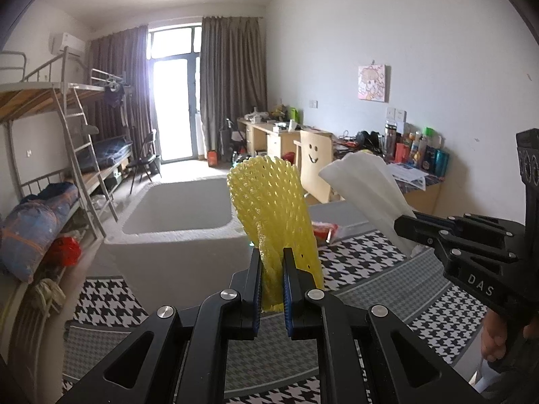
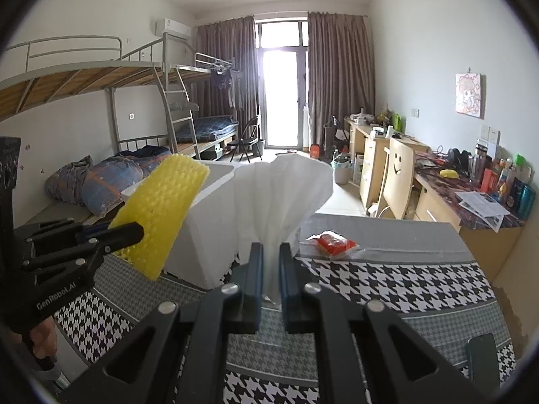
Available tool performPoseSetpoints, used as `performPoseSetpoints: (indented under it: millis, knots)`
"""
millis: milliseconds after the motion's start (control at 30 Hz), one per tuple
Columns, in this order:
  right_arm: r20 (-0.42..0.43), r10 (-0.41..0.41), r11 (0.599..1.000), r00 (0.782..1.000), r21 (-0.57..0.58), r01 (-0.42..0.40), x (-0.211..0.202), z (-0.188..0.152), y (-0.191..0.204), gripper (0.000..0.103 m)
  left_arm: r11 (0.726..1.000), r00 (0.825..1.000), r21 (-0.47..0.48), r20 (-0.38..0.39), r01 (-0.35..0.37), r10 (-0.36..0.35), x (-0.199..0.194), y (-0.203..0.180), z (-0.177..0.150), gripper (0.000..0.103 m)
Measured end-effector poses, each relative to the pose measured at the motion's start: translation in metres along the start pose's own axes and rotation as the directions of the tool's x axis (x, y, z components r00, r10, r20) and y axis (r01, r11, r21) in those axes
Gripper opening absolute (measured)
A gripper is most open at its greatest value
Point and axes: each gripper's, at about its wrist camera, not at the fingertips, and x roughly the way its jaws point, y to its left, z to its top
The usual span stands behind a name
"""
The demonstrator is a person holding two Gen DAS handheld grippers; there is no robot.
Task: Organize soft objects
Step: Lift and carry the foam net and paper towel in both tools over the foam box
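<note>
My left gripper (image 1: 272,261) is shut on a yellow foam net sleeve (image 1: 273,208) and holds it upright above the table, just in front of a white foam box (image 1: 175,235). My right gripper (image 2: 271,256) is shut on a white foam sheet (image 2: 283,195) that fans out above its jaws. The right gripper (image 1: 404,224) with the white sheet (image 1: 367,188) shows at the right of the left wrist view. The left gripper (image 2: 134,230) with the yellow sleeve (image 2: 161,215) shows at the left of the right wrist view, against the box (image 2: 202,242).
The table carries a black-and-white houndstooth cloth (image 2: 387,282). A red packet in clear plastic (image 2: 333,242) lies on it behind the grippers. A dark phone (image 2: 485,353) lies at the right edge. Bunk beds stand left, cluttered desks and a wooden chair (image 2: 399,181) right.
</note>
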Motion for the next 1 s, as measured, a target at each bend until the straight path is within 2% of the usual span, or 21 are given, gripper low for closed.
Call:
performPoseSetpoints:
  millis: [200, 733, 1000]
  knots:
    - [0.007, 0.029, 1.000, 1.000, -0.011, -0.029, 0.005, 0.011, 0.005, 0.012, 1.000, 1.000, -0.015, 0.009, -0.013, 0.013, 0.001, 0.011, 0.007, 0.011]
    - [-0.002, 0.036, 0.999, 0.999, -0.039, -0.037, 0.030, 0.038, 0.018, 0.012, 0.998, 0.998, -0.037, 0.025, -0.054, 0.055, 0.007, 0.038, 0.022, 0.011]
    - [-0.001, 0.076, 0.995, 0.997, -0.060, -0.076, 0.039, 0.047, 0.030, 0.012, 0.992, 0.994, -0.071, 0.024, -0.100, 0.102, 0.013, 0.058, 0.026, 0.011]
